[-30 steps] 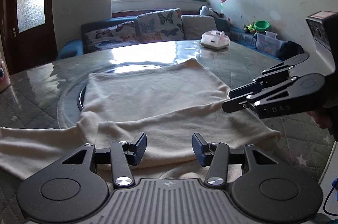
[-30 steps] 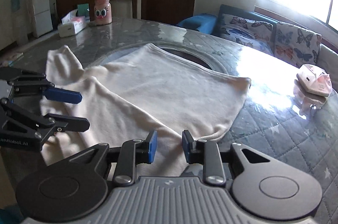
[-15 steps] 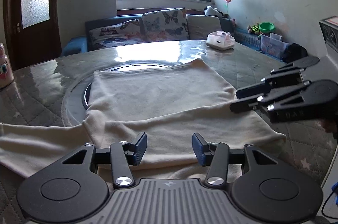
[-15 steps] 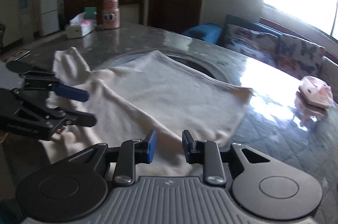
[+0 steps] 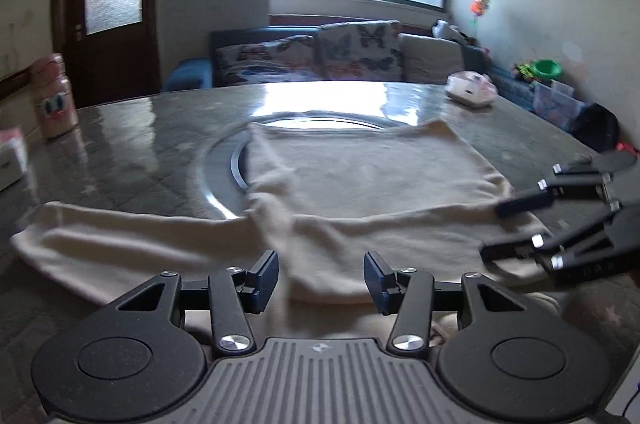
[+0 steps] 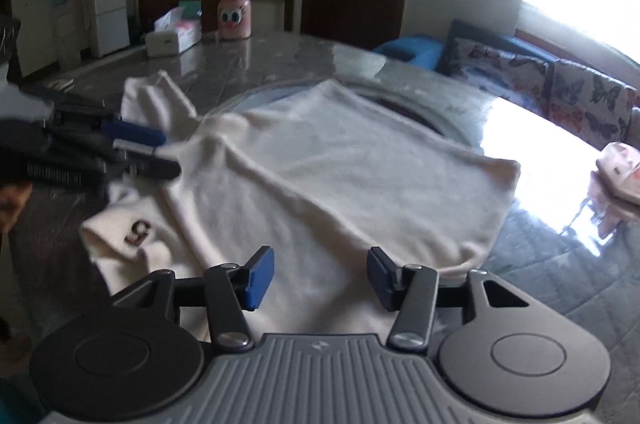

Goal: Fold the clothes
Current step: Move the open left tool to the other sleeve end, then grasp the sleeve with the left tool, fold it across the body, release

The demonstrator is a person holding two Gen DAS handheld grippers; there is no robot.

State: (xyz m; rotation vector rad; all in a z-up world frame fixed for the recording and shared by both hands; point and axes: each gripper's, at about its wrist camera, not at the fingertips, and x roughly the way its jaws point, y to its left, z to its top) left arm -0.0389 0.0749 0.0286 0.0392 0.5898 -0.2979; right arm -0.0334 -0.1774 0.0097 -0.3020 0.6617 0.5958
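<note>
- Behind the round glass-topped table [image 5: 132,144] sit a sofa with butterfly cushions [image 5: 320,56] and a bright window; in the right wrist view a pink cartoon bottle [image 6: 234,10] and a tissue box [image 6: 172,38] stand at the table's far edge, upper left of the frame.
- Spread flat across the table is a cream sweater [image 5: 360,184], its body over the inset glass ring in mid-frame, probably laid out this way so that its sleeves and sides can be turned in one at a time.
- One sleeve [image 5: 120,236] runs out to the left of the left wrist view, unfolded; the other side looks already laid across the body, judging by the ridge through the cloth.
- A dark numeral patch [image 6: 138,232] shows on a bunched part at lower left of the right wrist view.
- Left gripper [image 5: 320,278]: jaws apart and empty, the sweater's near edge just beyond the fingertips at lower centre, likely poised to take that edge.
- Right gripper [image 6: 320,278]: jaws opening, nothing between them, with cloth lying below and beyond them.
- Seen from the left wrist, the right gripper hangs at the right edge of the frame, over the sweater's right corner; whether it touches the cloth cannot be told.
</note>
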